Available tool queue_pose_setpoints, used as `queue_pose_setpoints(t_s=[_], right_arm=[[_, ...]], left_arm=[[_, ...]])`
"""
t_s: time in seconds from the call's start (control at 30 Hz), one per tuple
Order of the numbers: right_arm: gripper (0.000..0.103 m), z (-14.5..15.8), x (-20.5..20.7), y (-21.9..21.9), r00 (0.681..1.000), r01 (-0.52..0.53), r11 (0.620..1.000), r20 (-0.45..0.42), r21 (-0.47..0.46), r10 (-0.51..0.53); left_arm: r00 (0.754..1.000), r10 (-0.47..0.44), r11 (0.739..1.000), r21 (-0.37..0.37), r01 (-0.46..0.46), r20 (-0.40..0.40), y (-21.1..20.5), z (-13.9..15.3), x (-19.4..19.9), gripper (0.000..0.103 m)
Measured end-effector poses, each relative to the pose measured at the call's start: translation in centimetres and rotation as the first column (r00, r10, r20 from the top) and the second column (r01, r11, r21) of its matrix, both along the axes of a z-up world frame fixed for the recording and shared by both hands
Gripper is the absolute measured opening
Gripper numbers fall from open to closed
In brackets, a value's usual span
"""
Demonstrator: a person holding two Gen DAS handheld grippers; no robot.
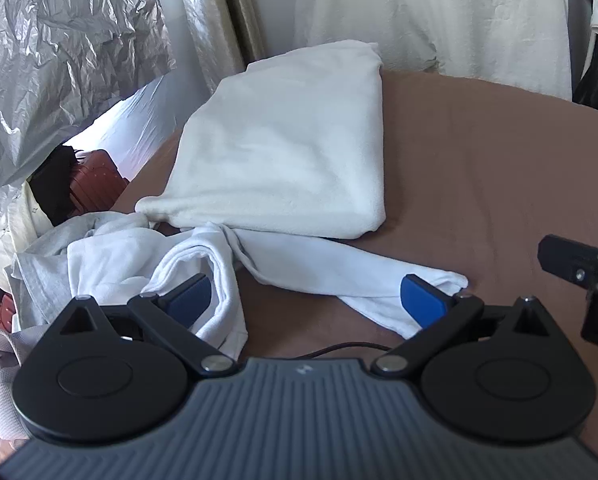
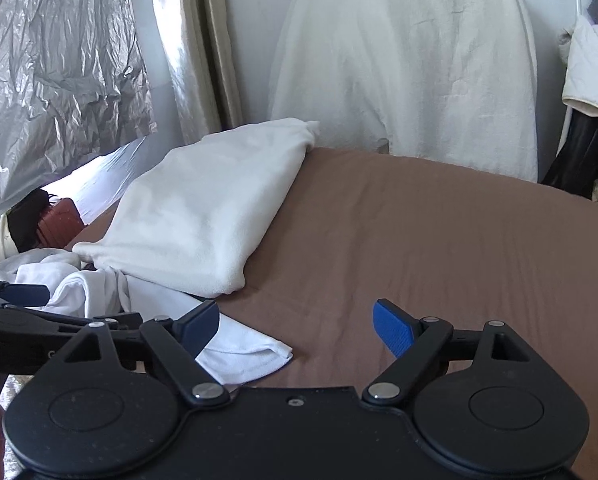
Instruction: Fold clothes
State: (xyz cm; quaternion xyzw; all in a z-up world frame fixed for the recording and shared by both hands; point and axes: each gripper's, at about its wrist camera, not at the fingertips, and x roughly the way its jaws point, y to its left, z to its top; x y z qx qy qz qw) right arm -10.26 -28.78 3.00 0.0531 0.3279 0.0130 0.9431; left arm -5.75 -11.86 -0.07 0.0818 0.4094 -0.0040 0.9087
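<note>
At the left edge of the bed (image 1: 479, 168), a crumpled heap of white and grey garments (image 1: 99, 256) is seen spilling over the side, with a loose white garment (image 1: 299, 264) stretched out from it across the brown sheet, unfolded and twisted. The left hand-held gripper (image 1: 305, 298) is held low over this garment with its blue pads wide apart, nothing between them; one sleeve-like end lies by each pad. Behind it, a folded white fleece piece (image 1: 291, 152) rests partly on the loose garment's upper edge, so a pull could drag or topple the folded piece, and a twisted layer could be caught double. Further right, the right hand-held gripper (image 2: 297, 330) is held over the sheet with its jaws also apart and empty, the garment's corner (image 2: 255, 354) just beside its left pad. The right half of the bed is bare sheet. A red suitcase (image 1: 99, 180) stands beyond the left edge, where slipping cloth could fall, and draped white cloth (image 2: 411, 68) hangs behind
</note>
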Motion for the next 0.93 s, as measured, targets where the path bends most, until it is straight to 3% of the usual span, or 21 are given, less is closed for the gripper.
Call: queue_pose_setpoints(t_s=[0.17, 0.33, 0.93], right_arm=[[0.088, -0.27, -0.01, -0.31, 1.000, 0.017, 1.000, -0.006, 0.006, -0.017], [0.088, 0.15, -0.65, -0.71, 0.999, 0.010, 0.995, 0.031, 0.102, -0.013], [0.088, -0.68, -0.30, 0.10, 1.000, 0.006, 0.995, 0.010, 0.101, -0.007]], left_arm=[[1.000, 0.002, 1.000, 0.018, -0.003, 0.015, -0.01, -0.03, -0.10, 0.103], [1.000, 0.003, 0.999, 0.036, -0.004, 0.023, -0.06, -0.13, -0.06, 0.103], [0.999, -0.039, 0.996, 0.081, 0.036, 0.037, -0.65, -0.10, -0.51, 0.103]])
